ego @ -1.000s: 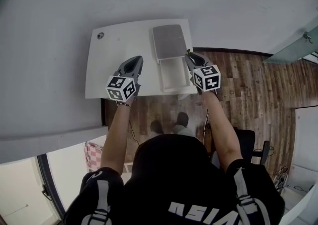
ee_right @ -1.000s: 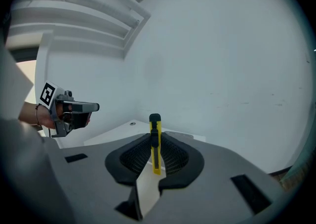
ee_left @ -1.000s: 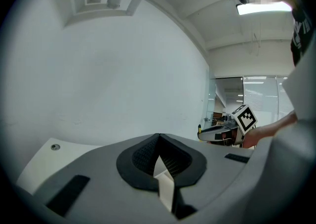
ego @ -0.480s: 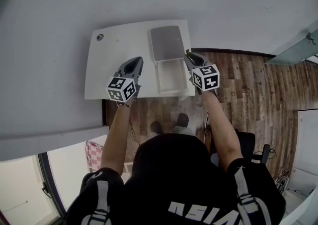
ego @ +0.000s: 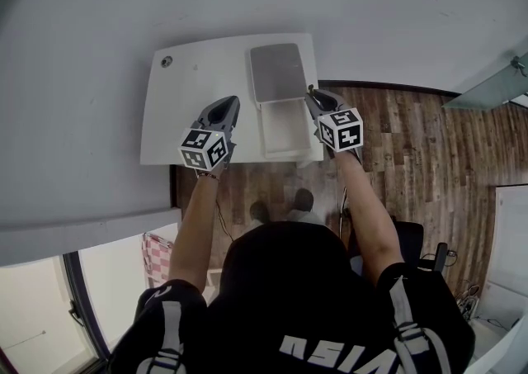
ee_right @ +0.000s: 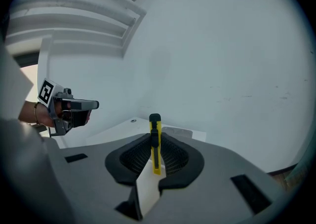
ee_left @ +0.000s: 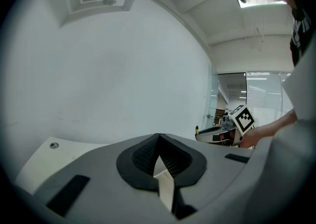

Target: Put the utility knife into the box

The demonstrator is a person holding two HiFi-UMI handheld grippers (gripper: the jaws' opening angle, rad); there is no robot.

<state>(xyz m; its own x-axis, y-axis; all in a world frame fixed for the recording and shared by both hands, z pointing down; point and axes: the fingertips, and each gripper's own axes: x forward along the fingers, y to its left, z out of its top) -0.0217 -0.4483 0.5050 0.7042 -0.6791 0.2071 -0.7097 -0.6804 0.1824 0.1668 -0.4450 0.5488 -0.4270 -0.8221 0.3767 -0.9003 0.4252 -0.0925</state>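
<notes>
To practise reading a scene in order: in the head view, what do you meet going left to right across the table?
Grommet → left gripper → box → right gripper, holding the knife.

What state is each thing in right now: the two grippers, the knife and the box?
Left gripper: shut, nothing between its jaws.
Right gripper: shut on the utility knife.
Utility knife: held upright between the jaws, not yet in the box.
Box: open on the table, with its grey lid laid back.
</notes>
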